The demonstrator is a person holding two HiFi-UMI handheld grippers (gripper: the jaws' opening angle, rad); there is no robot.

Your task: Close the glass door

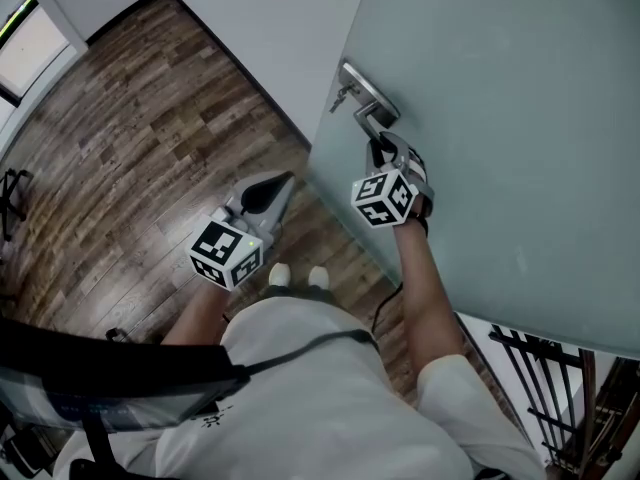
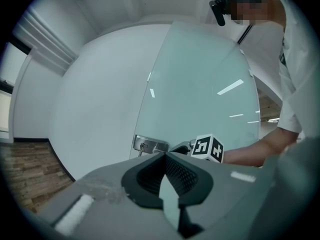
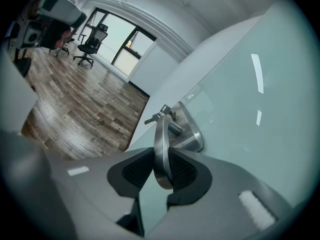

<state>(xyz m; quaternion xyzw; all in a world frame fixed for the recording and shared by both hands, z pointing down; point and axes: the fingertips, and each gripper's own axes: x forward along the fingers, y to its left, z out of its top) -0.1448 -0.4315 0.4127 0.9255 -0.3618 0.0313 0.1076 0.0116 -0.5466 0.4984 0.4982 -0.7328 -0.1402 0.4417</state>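
**Right gripper on handle, door closing not finished**

Glass door point(image 1: 520, 118) is filling the right side of the head view. Its free edge is standing out from the white wall point(image 1: 270, 38), so it is probably ajar; the frame is not showing. Door handle point(image 3: 161, 149), a steel lever, is sticking out of the lock plate point(image 3: 194, 134) near that edge, and a key point(image 3: 159, 115) is sitting in the cylinder just beside it.

Right gripper point(image 3: 161, 170) is clamping the lever near its free end, with the 2 pads pressing on its flat sides. Left gripper point(image 1: 283, 182) is hanging low near the door edge, over the wood floor point(image 1: 130, 138). Its jaws are together with nothing between them, and it is touching nothing.

Risks from here, as judgement:
- The grip is sitting close to the lever tip and the steel looks smooth, so a hard pull or push could slide the pads off.
- Force off-axis could turn the lever down instead of swinging the door.
- The left gripper is waiting near the free edge and could get caught between edge and frame.
- Too much speed could slam the glass.
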